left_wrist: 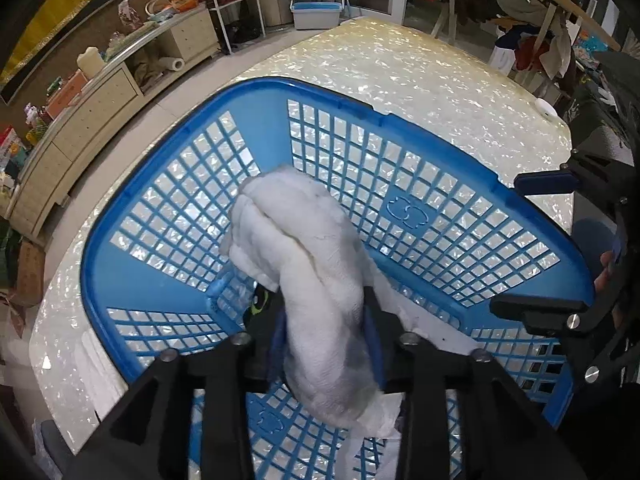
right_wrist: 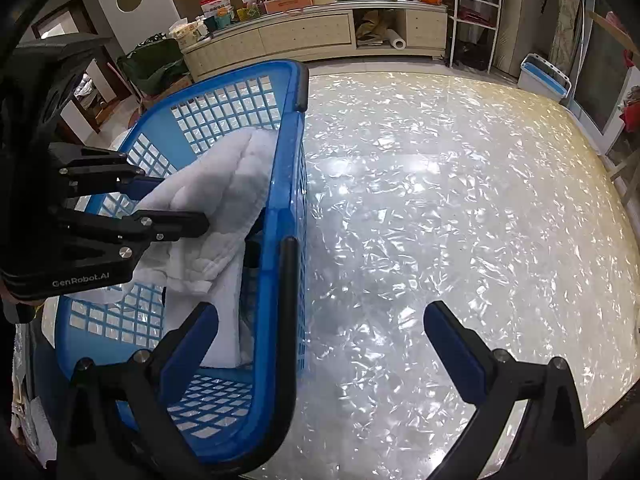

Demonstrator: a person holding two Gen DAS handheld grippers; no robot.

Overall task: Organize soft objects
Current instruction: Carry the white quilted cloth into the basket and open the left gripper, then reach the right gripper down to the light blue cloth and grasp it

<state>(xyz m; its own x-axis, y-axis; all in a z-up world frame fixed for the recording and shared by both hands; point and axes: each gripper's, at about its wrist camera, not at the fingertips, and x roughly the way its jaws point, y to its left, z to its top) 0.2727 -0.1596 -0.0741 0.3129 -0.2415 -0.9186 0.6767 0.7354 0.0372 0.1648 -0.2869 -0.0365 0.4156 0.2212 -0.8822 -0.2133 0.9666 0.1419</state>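
- One blue plastic laundry basket (left_wrist: 404,212) with lattice walls and a dark handle stands on the pearly, shell-patterned desk (right_wrist: 440,200).
- Inside it is a white towel (left_wrist: 316,280), bunched into a thick roll that rises from the basket floor and leans toward the far wall.
- More white cloth (right_wrist: 224,320) lies flat under the roll on the basket bottom; a small dark item with a green mark (left_wrist: 260,304) peeks out beside it, too hidden to name.
- Towel fabric looks soft and nubbly, folded over itself at the top, with loose edges trailing at the lower end.
- Left gripper (left_wrist: 326,320) reaches down into the basket, its jaws on either side of the roll's lower part; whether they press the towel I cannot tell.
- Right gripper (right_wrist: 320,320) hangs over the basket's near rim, jaws wide apart with nothing clamped, one finger inside the basket and the other over bare desk.
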